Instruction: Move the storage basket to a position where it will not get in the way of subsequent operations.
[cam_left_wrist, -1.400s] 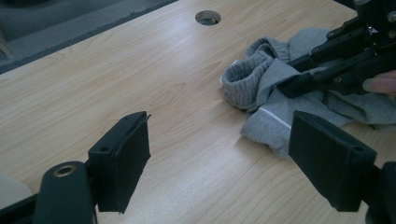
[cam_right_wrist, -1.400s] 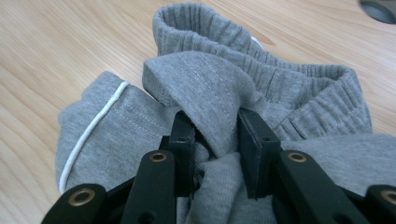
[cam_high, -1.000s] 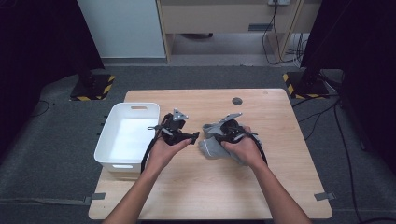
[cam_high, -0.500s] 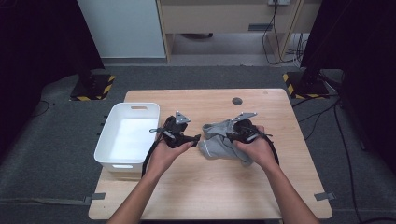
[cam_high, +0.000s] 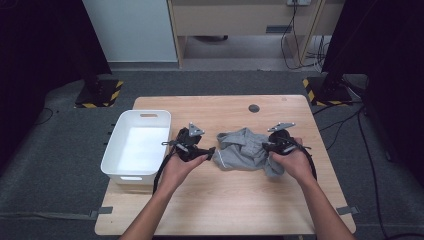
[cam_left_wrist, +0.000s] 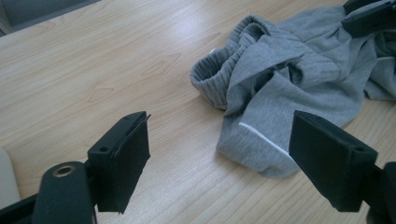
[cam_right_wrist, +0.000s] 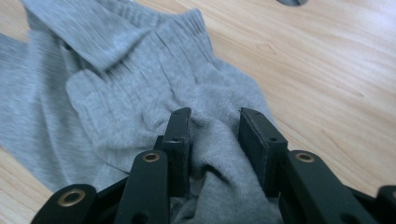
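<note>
Item: grey knit garment, crumpled at mid-worktop, beside the white bin. Judged light, limp, non-slip, not fragile; it will sag and trail when lifted. Best holds: ribbed cuff or a gathered fold. Right gripper: fingers have just been closing, a ridge of cloth bunched between them. Left gripper: fingers wide, holding nothing, near the garment's edge.

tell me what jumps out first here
A crumpled grey knit garment lies mid-table on the light wooden table. The right gripper has just been closing, a fold of the garment between its jaws, while the left gripper stands open beside it. A white plastic bin sits at the table's left edge.
</note>
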